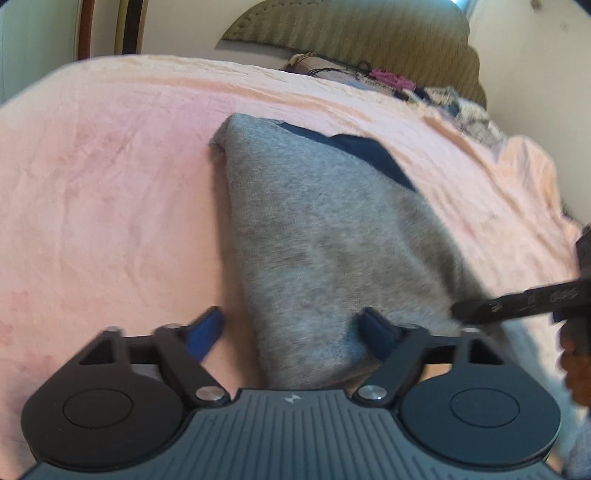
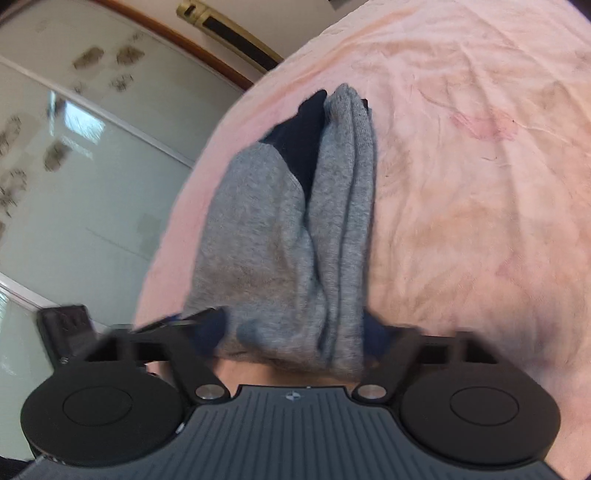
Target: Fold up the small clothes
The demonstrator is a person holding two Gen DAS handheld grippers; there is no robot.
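Currently clamped: right gripper (image 2: 291, 332) on gathered hem of grey garment (image 2: 288, 229). Left gripper (image 1: 291, 328) apart, straddling same hem on bed (image 1: 110, 184), not yet pinching. Close left firmly, lift both level before folding.

Pink bedsheet (image 1: 110, 166), olive headboard (image 1: 351, 33), glass wardrobe doors (image 2: 92, 184).

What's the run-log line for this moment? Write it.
left gripper: open at grey garment edge | right gripper: shut on grey garment | surface: pink sheet

One grey garment (image 1: 325, 236), two claws (image 1: 295, 332)
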